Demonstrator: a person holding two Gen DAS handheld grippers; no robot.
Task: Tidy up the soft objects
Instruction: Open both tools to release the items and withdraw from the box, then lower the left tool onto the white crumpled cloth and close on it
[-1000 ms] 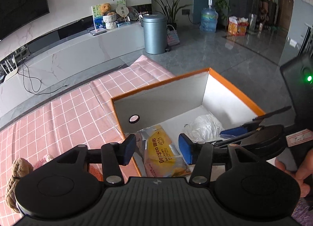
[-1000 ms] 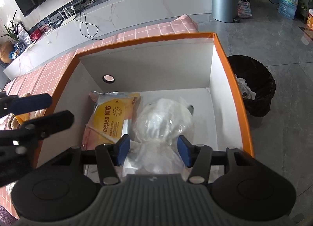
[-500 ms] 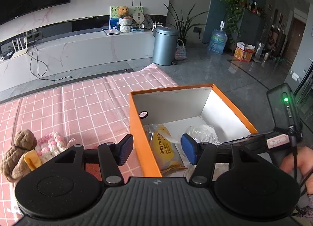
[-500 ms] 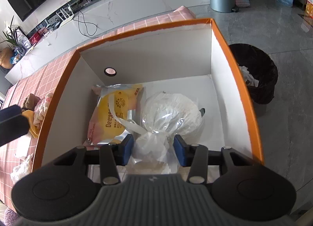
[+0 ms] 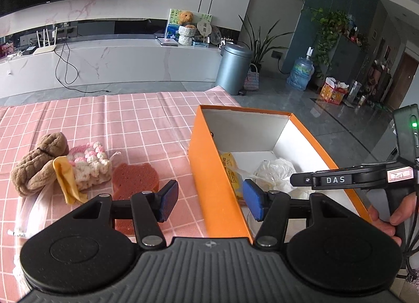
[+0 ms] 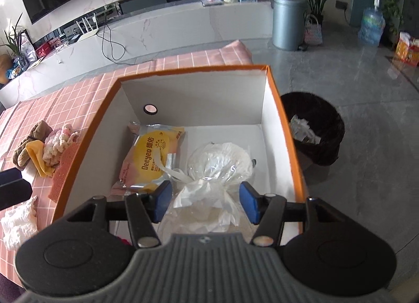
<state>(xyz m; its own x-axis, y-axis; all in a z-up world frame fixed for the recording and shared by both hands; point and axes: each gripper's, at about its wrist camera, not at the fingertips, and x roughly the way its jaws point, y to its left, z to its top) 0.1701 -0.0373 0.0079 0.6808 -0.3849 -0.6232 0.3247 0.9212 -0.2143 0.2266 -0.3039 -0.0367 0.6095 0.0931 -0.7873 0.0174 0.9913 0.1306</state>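
Soft things lay in two groups on the pink checked tablecloth (image 5: 125,119). Inside the orange box (image 6: 285,130) sat a yellow snack packet (image 6: 152,156) and, just beside it, a knotted clear plastic bag (image 6: 217,166) with something white in it. Only the right wrist view showed both in full, along with a black waste bin (image 6: 319,130) on the floor past the box's far side and a crumpled white tissue (image 6: 18,224) on the cloth.

The left wrist view gave the clearer look at the other group, well apart from the box: a brown plush toy (image 5: 39,161), a yellow cloth (image 5: 65,182), a pink-and-white crocheted piece (image 5: 91,164) and a reddish sponge (image 5: 134,179), all bunched together and touching. It also caught a hand (image 5: 387,221) holding the right tool.

The left gripper (image 5: 207,202) hung above the box's near wall, its jaws spread with nothing between them. The right gripper (image 6: 205,202) hung over the bag's knotted neck, its jaws opening, the plastic between the pads but not pinched.
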